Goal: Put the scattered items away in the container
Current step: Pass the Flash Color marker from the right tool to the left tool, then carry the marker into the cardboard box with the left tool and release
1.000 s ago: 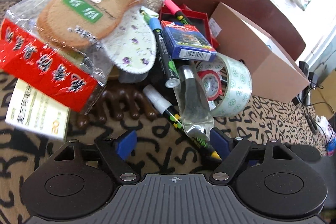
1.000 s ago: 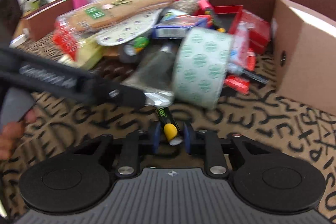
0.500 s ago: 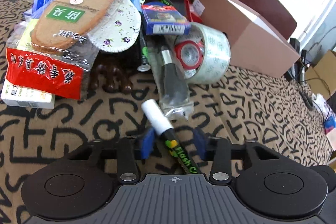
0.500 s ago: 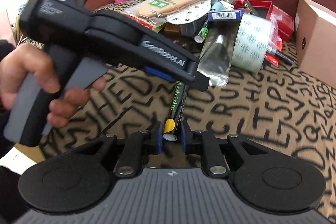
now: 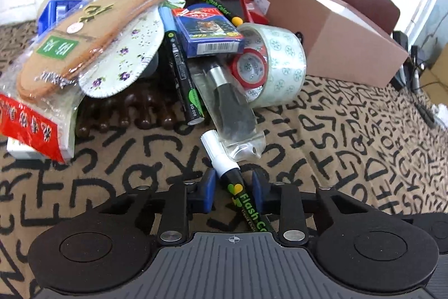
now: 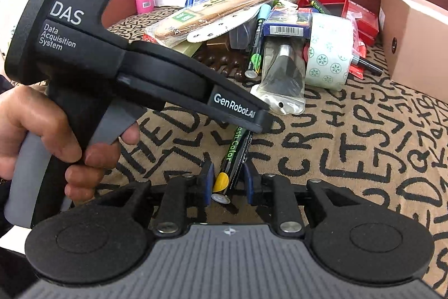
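Marker (image 5: 240,195) between both grippers' jaws: left gripper (image 5: 233,184) closing, right gripper (image 6: 227,181) opening, neither pinching.

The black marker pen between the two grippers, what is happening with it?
A person is passing the black marker pen with the white cap from one handheld gripper to the other, above the letter-patterned cloth. The left gripper is closing around its capped end, with gaps on both sides. The right gripper is opening at the yellow end. The brown cardboard box waits behind the pile.
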Tool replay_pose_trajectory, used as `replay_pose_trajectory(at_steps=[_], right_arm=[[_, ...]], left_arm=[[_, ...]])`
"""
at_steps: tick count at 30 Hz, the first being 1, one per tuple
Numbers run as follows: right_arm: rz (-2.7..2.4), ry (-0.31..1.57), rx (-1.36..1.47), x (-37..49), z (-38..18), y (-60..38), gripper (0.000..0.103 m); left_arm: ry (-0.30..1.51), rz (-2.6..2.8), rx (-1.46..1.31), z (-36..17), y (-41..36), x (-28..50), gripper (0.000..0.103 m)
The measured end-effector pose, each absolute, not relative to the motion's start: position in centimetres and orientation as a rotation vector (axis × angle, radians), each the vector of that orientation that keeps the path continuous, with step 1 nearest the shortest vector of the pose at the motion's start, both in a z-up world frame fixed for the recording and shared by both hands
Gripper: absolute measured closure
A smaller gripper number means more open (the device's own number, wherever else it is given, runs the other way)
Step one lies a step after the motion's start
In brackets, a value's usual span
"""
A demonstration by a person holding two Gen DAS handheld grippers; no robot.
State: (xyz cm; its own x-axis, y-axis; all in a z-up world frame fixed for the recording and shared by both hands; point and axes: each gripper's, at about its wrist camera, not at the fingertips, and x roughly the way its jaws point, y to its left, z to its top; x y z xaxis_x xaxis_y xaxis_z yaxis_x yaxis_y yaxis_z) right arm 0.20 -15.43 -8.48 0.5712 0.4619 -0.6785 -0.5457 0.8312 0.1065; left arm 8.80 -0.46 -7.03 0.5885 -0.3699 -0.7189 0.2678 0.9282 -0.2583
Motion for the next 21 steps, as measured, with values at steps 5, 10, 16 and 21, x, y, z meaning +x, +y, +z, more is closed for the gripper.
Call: replay_pose_trajectory(at_steps=[5,10,16,21], right_arm=[[0.586,0.762,-0.085,-0.5,-7.7,-16.0,0.080],[0.566,0.716,-0.072,-1.5,-6.1,-17.5,0.080],[0.515,0.623,-0.052,-2.0,-3.6,-19.7,0.081],[0.479,0.561,-0.045,-1.5,-1.9,-21.8,0.081]], left_arm=[[0.865,-0.363,-0.149,-6.1,-1.0,7.8,0.079],[0.804,-0.389,-0.165,-4.0,-2.5,7.3,0.079],[0.719,-0.437,-0.144,-0.9,-5.1,7.5,0.079],[0.681,-0.489,-0.137,1.4,-7.6,9.2,0.078]])
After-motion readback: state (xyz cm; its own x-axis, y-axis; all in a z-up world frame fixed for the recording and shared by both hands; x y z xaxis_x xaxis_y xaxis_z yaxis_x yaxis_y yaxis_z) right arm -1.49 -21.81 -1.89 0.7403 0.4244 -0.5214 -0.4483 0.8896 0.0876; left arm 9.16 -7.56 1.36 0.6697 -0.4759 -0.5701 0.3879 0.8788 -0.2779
